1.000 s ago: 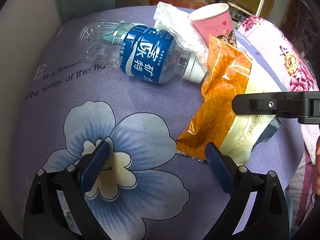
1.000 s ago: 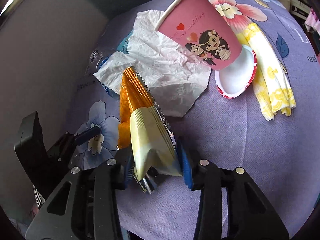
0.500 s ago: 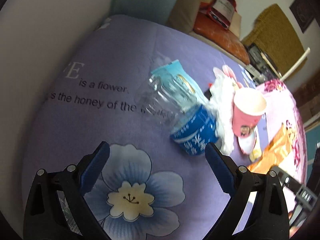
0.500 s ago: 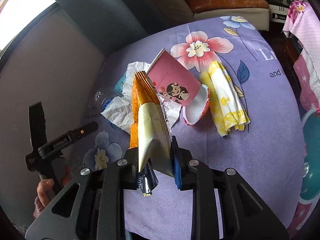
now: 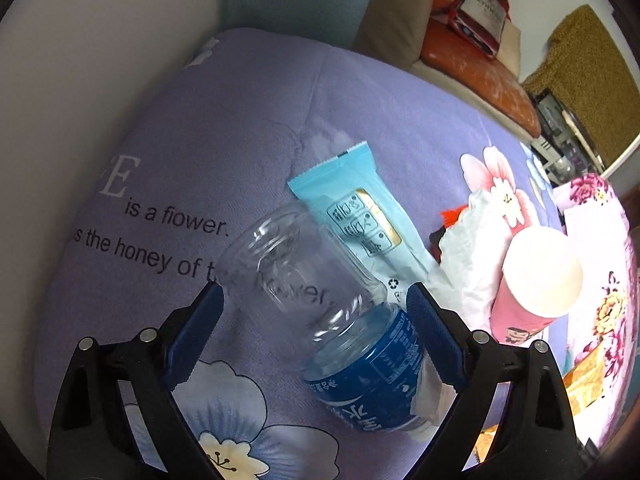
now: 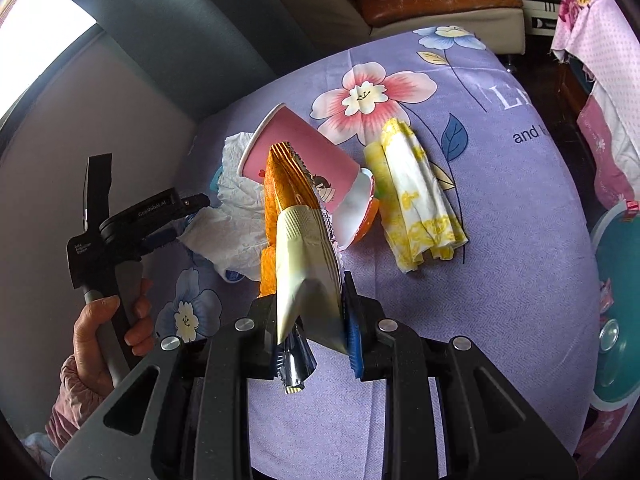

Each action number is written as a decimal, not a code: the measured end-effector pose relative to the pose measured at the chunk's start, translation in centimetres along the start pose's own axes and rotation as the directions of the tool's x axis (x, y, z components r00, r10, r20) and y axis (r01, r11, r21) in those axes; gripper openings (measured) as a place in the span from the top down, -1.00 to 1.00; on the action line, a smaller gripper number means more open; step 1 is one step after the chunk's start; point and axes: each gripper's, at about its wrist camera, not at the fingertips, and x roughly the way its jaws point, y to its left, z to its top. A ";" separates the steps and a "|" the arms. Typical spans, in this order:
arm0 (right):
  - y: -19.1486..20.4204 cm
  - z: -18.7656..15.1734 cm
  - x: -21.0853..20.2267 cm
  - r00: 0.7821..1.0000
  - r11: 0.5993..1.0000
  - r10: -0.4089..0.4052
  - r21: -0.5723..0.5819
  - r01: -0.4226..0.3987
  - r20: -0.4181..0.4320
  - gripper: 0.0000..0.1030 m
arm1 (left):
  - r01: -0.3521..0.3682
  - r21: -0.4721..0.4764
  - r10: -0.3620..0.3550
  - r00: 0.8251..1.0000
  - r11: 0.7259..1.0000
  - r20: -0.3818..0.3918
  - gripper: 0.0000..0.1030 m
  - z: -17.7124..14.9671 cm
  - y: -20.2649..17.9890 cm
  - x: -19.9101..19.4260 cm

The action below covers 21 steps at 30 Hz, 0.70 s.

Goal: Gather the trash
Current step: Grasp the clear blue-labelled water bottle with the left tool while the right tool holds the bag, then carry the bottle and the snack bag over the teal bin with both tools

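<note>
My left gripper (image 5: 314, 320) hangs open over a clear plastic bottle (image 5: 340, 320) with a blue label, which lies on the purple flowered cloth (image 5: 200, 140) and shows between the fingers. My right gripper (image 6: 308, 312) is shut on an orange and cream snack packet (image 6: 296, 248), held up off the cloth. Beyond the packet lie a tipped pink paper cup (image 6: 304, 152), a crumpled white tissue (image 6: 236, 216), a red-rimmed lid (image 6: 356, 216) and a folded yellow napkin (image 6: 416, 200). A light blue wrapper (image 5: 356, 216) lies under the bottle's far end.
A person's hand (image 6: 104, 332) holds the left gripper's handle at the left of the right wrist view. A teal round container (image 6: 616, 320) stands off the cloth's right edge. A sofa with an orange cushion (image 5: 476, 60) is behind. A wall runs along the left.
My right gripper has risen with the snack packet, which now hangs clear of the cloth. My left gripper has swung away from the packet, rolled, and come over the bottle.
</note>
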 end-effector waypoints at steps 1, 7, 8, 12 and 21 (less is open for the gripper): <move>-0.3 0.1 0.1 1.000 1.000 0.001 0.005 -0.001 -0.001 0.55 | 0.008 0.001 -0.008 1.000 1.000 -0.027 -0.78 -0.3 0.0 0.6; -0.8 0.2 0.5 1.000 1.000 -0.007 0.016 0.007 -0.004 0.55 | 0.035 0.077 -0.029 0.997 0.996 -0.068 -0.67 -2.7 0.4 1.1; -0.8 0.2 0.6 1.000 1.000 -0.014 0.014 0.014 -0.003 0.55 | 0.042 0.091 -0.035 0.997 0.995 -0.075 -0.67 -3.1 0.5 1.0; -0.4 0.2 0.8 0.999 0.999 -0.046 -0.010 0.046 0.002 0.55 | 0.021 0.145 -0.014 0.999 0.989 -0.051 -0.60 -4.3 0.8 0.4; -0.1 0.1 0.0 0.994 0.994 -0.104 -0.021 0.105 0.033 0.55 | 0.032 0.141 -0.032 0.999 0.990 -0.003 -0.26 -5.8 1.6 -0.9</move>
